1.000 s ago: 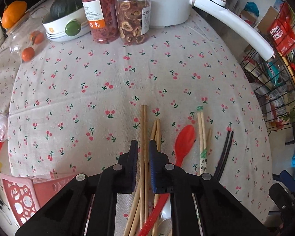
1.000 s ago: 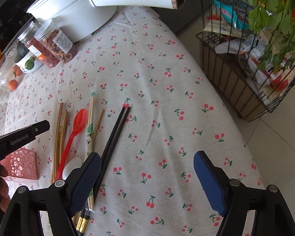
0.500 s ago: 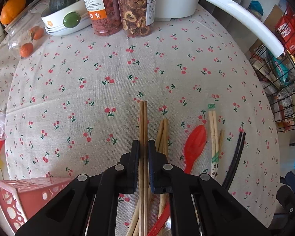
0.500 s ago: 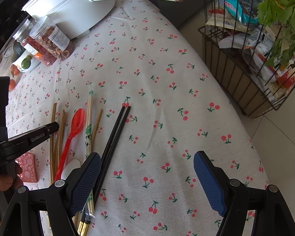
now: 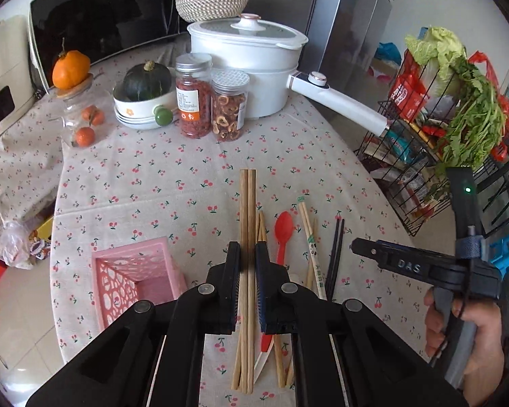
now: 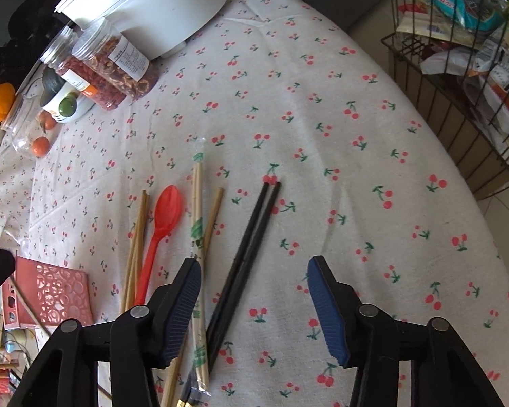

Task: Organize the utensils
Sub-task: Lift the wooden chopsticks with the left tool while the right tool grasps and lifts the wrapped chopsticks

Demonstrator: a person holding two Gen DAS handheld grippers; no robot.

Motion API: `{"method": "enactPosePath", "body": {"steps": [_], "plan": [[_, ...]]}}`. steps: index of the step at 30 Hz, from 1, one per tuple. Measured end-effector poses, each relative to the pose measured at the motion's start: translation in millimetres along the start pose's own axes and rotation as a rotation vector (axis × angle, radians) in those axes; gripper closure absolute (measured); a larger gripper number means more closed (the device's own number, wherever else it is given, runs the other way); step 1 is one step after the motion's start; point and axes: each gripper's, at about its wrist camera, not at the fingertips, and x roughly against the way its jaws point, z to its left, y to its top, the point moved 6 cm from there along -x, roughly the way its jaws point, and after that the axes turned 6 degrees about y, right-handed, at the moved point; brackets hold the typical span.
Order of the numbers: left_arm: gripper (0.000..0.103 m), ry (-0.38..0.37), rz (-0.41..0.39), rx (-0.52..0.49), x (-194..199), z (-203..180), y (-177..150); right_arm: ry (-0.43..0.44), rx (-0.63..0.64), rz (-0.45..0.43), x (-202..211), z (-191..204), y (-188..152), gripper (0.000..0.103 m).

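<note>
My left gripper [image 5: 247,254] is shut on a pair of long wooden chopsticks [image 5: 247,203] and holds them lifted above the table. Below them lie more wooden chopsticks [image 5: 262,227], a red spoon [image 5: 283,230], wrapped chopsticks with a green print [image 5: 310,237] and black chopsticks [image 5: 336,251]. A pink perforated basket [image 5: 132,278] stands at the left. My right gripper [image 6: 252,271] is open and empty, low over the black chopsticks [image 6: 251,240]. The red spoon [image 6: 159,230] and the basket [image 6: 47,295] also show in the right wrist view.
A white pot [image 5: 247,64] with a long handle, two jars [image 5: 210,101], a bowl with a squash [image 5: 146,98] and oranges stand at the back. A wire rack [image 5: 441,156] with greens stands off the table's right edge [image 6: 458,176].
My left gripper has closed on the wooden chopstick pair and lifted it up, so the basket and back of the room came into view. My right gripper has moved lower over the black chopsticks.
</note>
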Motion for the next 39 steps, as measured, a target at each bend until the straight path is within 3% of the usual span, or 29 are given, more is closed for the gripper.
{"method": "enactPosePath", "body": {"steps": [6, 8, 15, 20, 25, 32, 39], "plan": [[0.094, -0.047, -0.090, 0.034, 36.4, 25.0, -23.4, 0.005, 0.033, -0.005, -27.6, 18.2, 15.4, 0.066], [0.094, -0.058, -0.100, 0.031, 39.9, 27.8, -26.4, 0.019, 0.033, -0.003, -36.6, 21.3, 21.1, 0.075], [0.094, -0.066, -0.112, 0.042, 43.4, 45.0, -30.0, 0.018, 0.076, -0.012, -61.6, 37.5, 36.7, 0.081], [0.094, -0.056, -0.119, 0.043, 44.9, 53.9, -32.0, -0.080, 0.128, 0.018, -84.0, 41.0, 37.3, 0.081], [0.094, -0.049, -0.133, 0.041, 48.2, 59.7, -32.2, -0.120, 0.173, 0.025, -89.9, 45.3, 32.1, 0.097], [0.094, -0.049, -0.252, 0.065, 83.9, 69.4, -22.9, -0.062, 0.211, -0.097, -33.8, 64.0, 27.3, 0.100], [0.094, -0.032, -0.492, 0.155, 142.3, 88.3, -7.4, 0.053, 0.218, -0.279, 50.2, 83.5, 13.4, 0.100]]}}
